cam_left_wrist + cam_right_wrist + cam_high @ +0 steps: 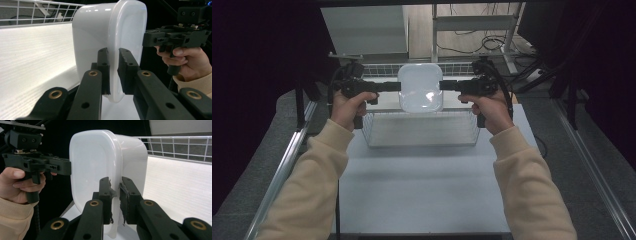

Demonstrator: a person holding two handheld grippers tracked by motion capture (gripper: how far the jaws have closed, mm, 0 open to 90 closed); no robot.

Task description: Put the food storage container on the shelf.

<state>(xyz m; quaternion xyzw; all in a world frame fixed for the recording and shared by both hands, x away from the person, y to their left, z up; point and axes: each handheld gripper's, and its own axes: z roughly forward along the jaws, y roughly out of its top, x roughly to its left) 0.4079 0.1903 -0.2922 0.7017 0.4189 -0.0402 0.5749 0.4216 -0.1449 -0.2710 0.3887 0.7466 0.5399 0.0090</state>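
A white plastic tub [420, 87] with rounded corners hangs in the air above a white wire basket [422, 131], held from both sides. My left gripper [398, 86] is shut on the tub's left rim, and in the left gripper view its jaws pinch the thin rim of the tub [110, 42] from both faces. My right gripper [443, 85] is shut on the opposite rim; the right gripper view has the tub [100, 162] clamped between its worn pads [122, 195]. The tub's open side faces the high camera.
The wire basket stands at the far middle of the pale table [422, 195], with a grey box [364, 30] and a metal frame behind it. Cables [492, 42] lie on the floor at the back right. Aluminium rails [287, 165] run along both table sides.
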